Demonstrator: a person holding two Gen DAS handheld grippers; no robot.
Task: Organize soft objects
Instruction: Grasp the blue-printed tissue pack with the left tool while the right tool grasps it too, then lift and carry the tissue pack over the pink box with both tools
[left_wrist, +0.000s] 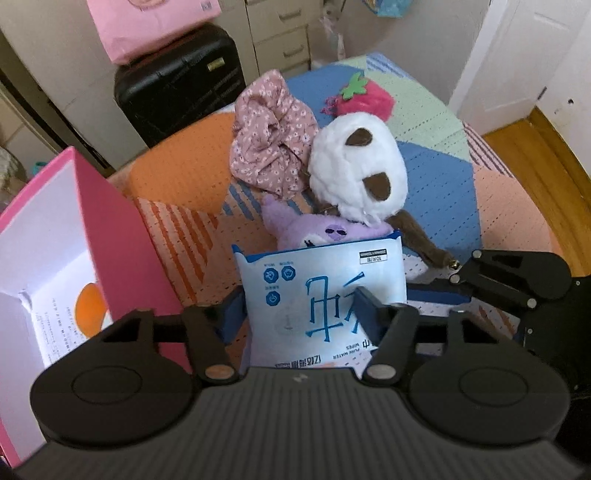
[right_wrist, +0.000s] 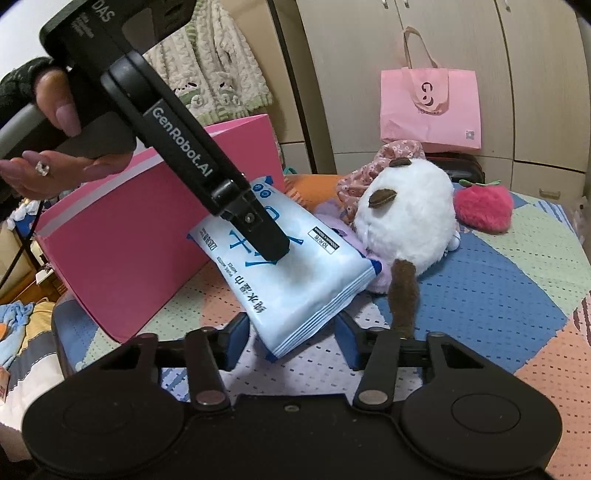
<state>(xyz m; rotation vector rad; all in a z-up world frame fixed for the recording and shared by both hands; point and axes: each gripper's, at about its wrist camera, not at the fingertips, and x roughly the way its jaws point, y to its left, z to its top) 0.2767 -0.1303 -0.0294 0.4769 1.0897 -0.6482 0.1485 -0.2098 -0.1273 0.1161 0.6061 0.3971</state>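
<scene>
My left gripper (left_wrist: 301, 308) is shut on a pale blue pack of wet wipes (left_wrist: 325, 291) and holds it tilted above the bed; it also shows in the right wrist view (right_wrist: 295, 273), with the left gripper (right_wrist: 273, 251) clamped on it. My right gripper (right_wrist: 293, 332) is open, its fingers either side of the pack's lower corner. An open pink box (left_wrist: 55, 236) stands to the left, also visible in the right wrist view (right_wrist: 129, 236). Behind the pack lie a purple plush (left_wrist: 332, 230), a white plush (left_wrist: 358, 170), a floral cloth (left_wrist: 273, 144) and a red strawberry plush (left_wrist: 365, 98).
The bed has a patchwork quilt (left_wrist: 443, 177). A black suitcase (left_wrist: 177, 85) with a pink bag (left_wrist: 151, 26) on it stands behind the bed. Cupboards and a door are beyond. The right gripper's body (left_wrist: 517, 280) sits close on the right.
</scene>
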